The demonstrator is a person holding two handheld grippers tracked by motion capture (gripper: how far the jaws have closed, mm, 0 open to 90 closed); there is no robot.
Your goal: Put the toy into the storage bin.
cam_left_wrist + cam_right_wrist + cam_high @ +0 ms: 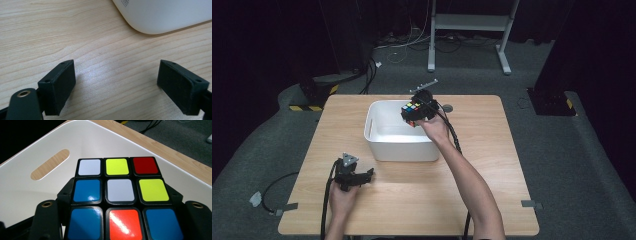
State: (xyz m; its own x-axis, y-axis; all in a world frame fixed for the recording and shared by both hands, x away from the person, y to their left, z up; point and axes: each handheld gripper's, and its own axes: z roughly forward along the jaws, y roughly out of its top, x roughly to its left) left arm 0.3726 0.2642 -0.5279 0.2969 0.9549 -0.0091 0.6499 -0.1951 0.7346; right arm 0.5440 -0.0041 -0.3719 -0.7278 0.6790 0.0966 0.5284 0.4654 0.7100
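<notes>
A scrambled puzzle cube (pixel 411 113) with coloured stickers hangs over the right inner part of a white bin (pixel 377 142). My right gripper (pixel 418 111) is shut on it, one jaw against each side. In the right gripper view the cube (pixel 120 195) fills the foreground above the bin's white floor (pixel 30 195), and the bin's handle slot (pixel 50 164) shows beyond it. My left gripper (pixel 368 175) rests low over the table near the front left, its jaws open. In the left gripper view the gripper (pixel 116 85) has bare wood between its jaws, and the bin's rounded corner (pixel 162 15) lies ahead.
The wooden table (pixel 482 165) ends near the front, with grey carpet around it. A small grey disc (pixel 447 108) lies on the table behind the bin. Cables trail from both grippers. A white desk frame (pixel 472 30) stands on the floor beyond.
</notes>
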